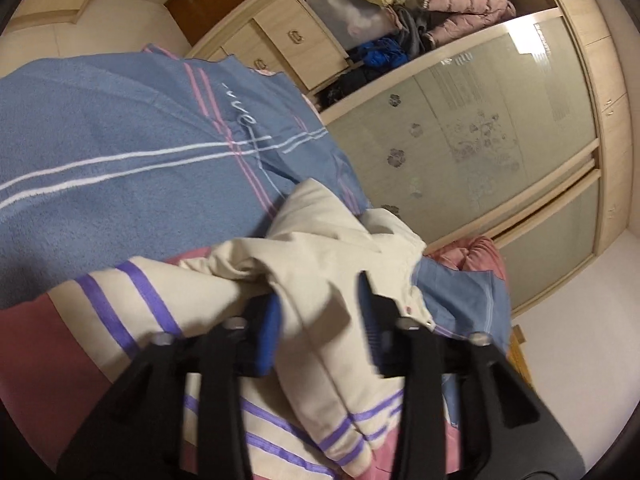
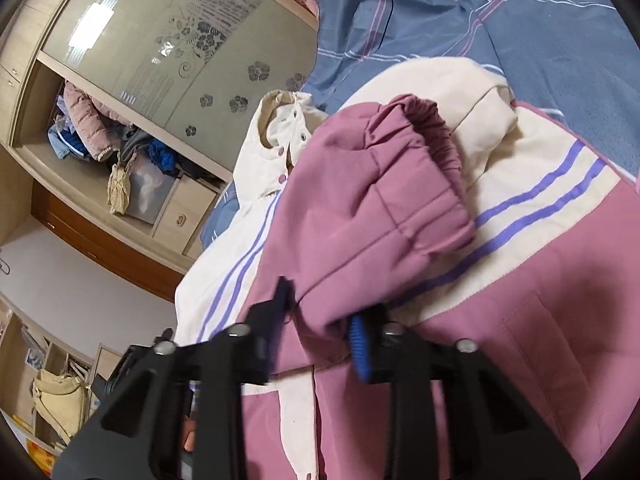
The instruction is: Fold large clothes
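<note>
Large garment: a pink-and-cream jacket (image 2: 540, 280) with purple stripes, lying on a bed under a blue bedspread (image 1: 120, 140). It fills the lower half of both views.

Left tool (image 1: 320, 320), lower centre of the left wrist view: jaws moderately apart, a bunched cream fold passing between the blue pads. Cloth touches the left pad; whether the jaws pinch it cannot be told.

Right tool (image 2: 320, 312), lower centre of the right wrist view: jaws narrowed onto the pink sleeve (image 2: 392, 200). The sleeve's elastic cuff sits mid-frame, brought over the jacket body.

Progress, as judged: early to middle. One sleeve appears to be folded inward across the body. The cream collar with snap buttons (image 2: 280, 136), left of centre in the right wrist view, is rumpled and untidy. The body itself shows no clean crosswise fold. Likely left: lay the sleeve flat, tuck the other side, smooth the collar, fold the body over.

Surroundings: wardrobe (image 1: 500, 128) with frosted floral sliding doors at the right of the left wrist view; an open shelf of heaped clothes (image 1: 440, 12) at upper centre; drawers (image 1: 304, 36) beside it. A cream bag (image 2: 60, 400) hangs at lower left of the right wrist view.

Obstructions: nothing hard lies on the jacket. The wrinkled bedspread underneath could drag along with the fabric.
</note>
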